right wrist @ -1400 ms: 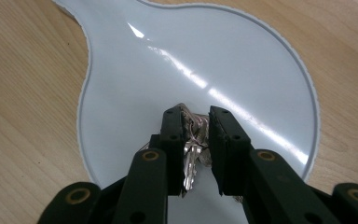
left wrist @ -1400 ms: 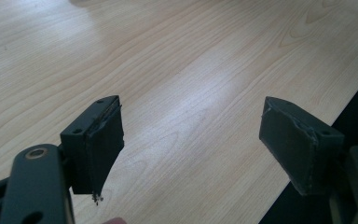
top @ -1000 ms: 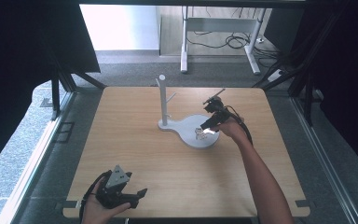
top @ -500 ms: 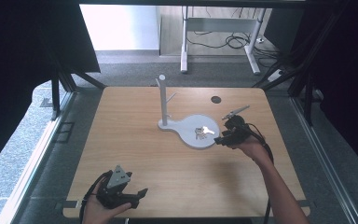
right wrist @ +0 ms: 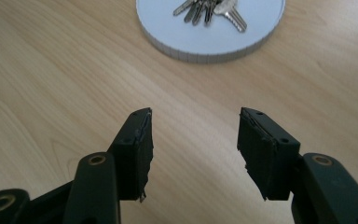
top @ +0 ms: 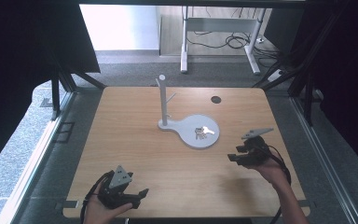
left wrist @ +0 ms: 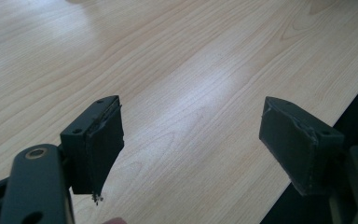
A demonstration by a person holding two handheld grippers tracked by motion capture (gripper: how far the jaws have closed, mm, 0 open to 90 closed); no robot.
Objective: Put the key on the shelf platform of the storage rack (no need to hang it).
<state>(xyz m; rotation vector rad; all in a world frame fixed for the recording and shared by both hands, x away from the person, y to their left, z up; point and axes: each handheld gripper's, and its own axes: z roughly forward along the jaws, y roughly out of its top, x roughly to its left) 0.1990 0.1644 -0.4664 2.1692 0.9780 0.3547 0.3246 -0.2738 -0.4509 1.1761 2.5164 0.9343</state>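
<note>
Keys lie on the round tray at centre frame, fanned, long axis roughly left-right, one blade pointing right. Our right gripper sits lower right, jaws just opening, nothing between; left gripper bottom left, jaws apart, empty. We have bare table all around, the edge close by both grippers.

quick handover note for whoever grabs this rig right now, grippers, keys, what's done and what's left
Right gripper: jaws just been opening, nothing between them, held right of the stand's round base.
Left gripper: open, empty, at the table's near left edge.
Keys: lie in a bunch on the base, apart from both grippers.
Done: keys set on the base.
Left: probably nothing, unless they belong on the post's peg.
</note>
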